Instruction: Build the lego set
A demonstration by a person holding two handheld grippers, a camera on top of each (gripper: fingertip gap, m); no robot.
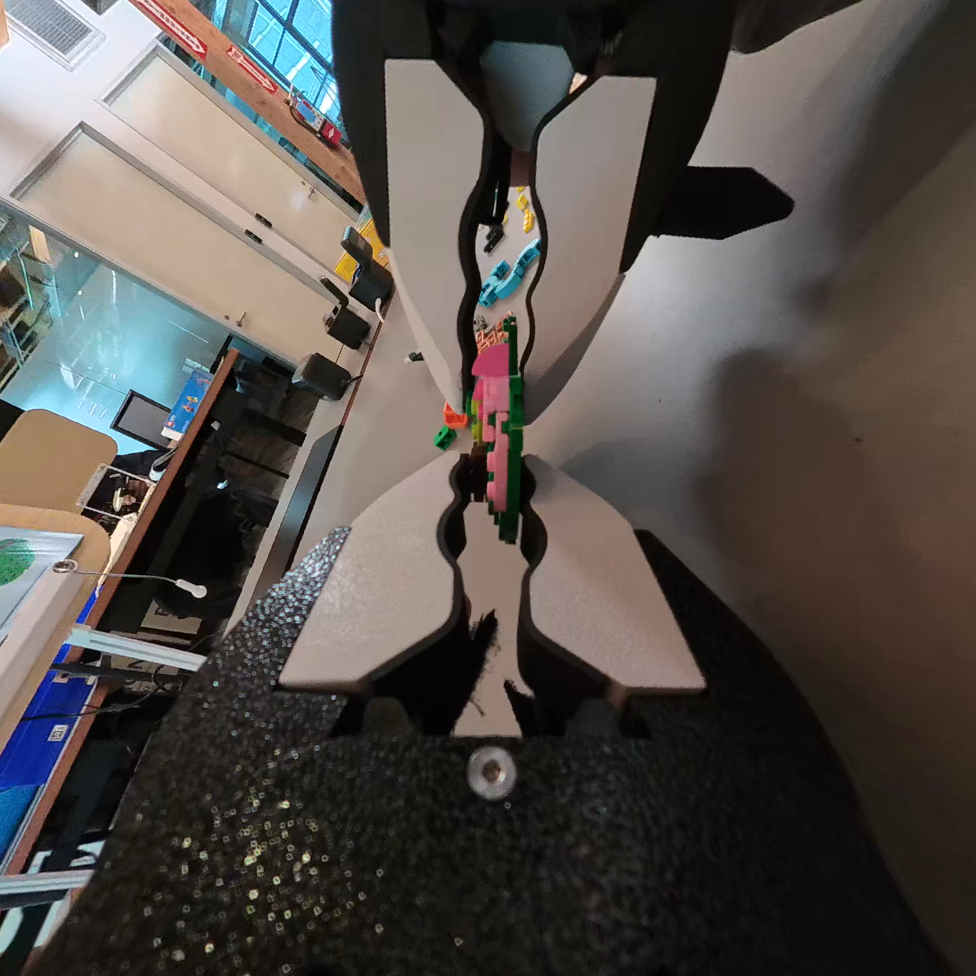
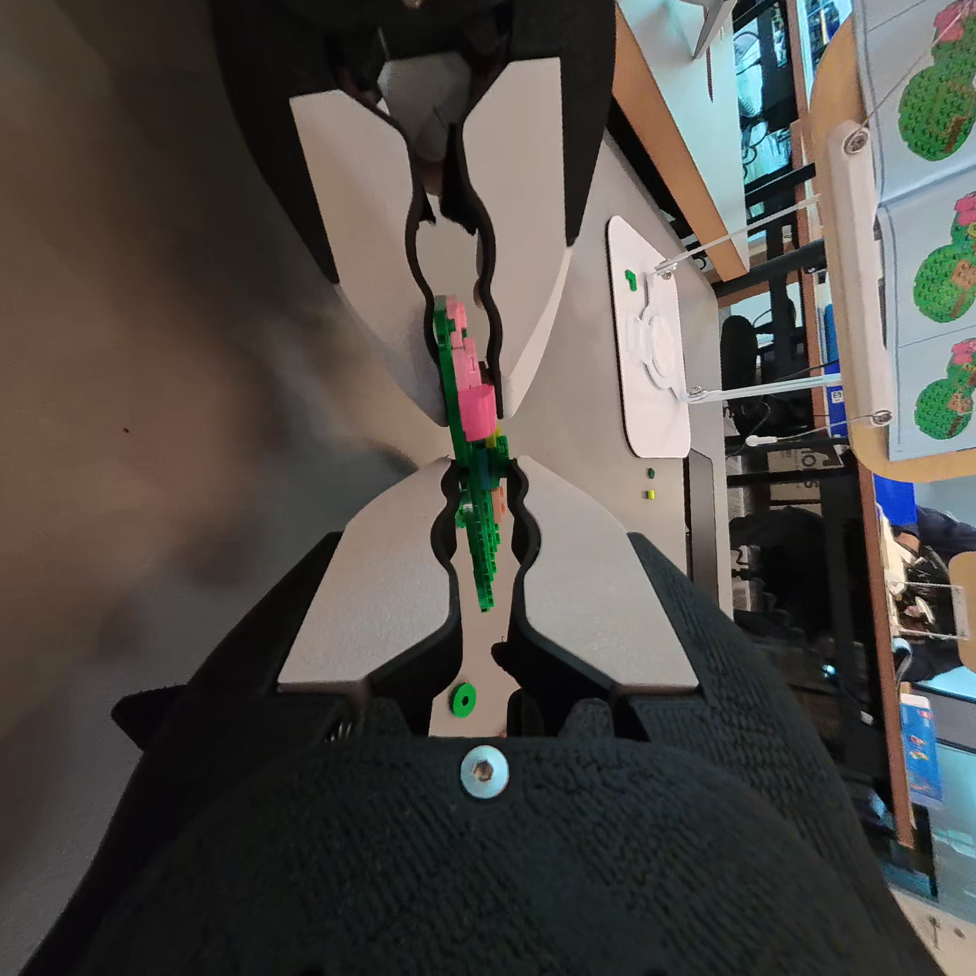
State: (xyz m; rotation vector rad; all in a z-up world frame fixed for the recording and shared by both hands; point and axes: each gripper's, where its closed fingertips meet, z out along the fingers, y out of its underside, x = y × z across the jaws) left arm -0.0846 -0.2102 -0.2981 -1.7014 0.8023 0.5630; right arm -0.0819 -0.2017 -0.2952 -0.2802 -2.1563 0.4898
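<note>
Lying loose on the pale table [image 1: 686, 369] are several small bricks: a curved chain of light blue pieces [image 1: 507, 274], some yellow bits [image 1: 524, 208] farther back, and an orange brick [image 1: 455, 418] with a green brick [image 1: 444, 437] just beside the model. In the right wrist view a round green piece [image 2: 463, 701] lies on the table between the bases of that gripper's fingers, and a white mat [image 2: 655, 338] with a small green part [image 2: 630, 279] on it sits off to the side. The lego model [image 1: 501, 438], a flat green plate carrying pink pieces, is held on edge above the table, and both tools meet on it from opposite ends. The left gripper [image 1: 494, 475] is nearly closed, its fingers pressing the near end of the plate from both sides. The right gripper [image 2: 478, 475] is likewise almost closed around its own end of the same model [image 2: 470, 422], with the plate leaning a little in the gap. In each view the opposite gripper's fingers cover the far part of the model, so I cannot see how much is hidden. Behind the table stand black devices [image 1: 364, 280] near the edge, glass partitions [image 1: 105, 338] and, in the right view, an instruction sheet [image 2: 935, 227] with pictures of green round builds.
</note>
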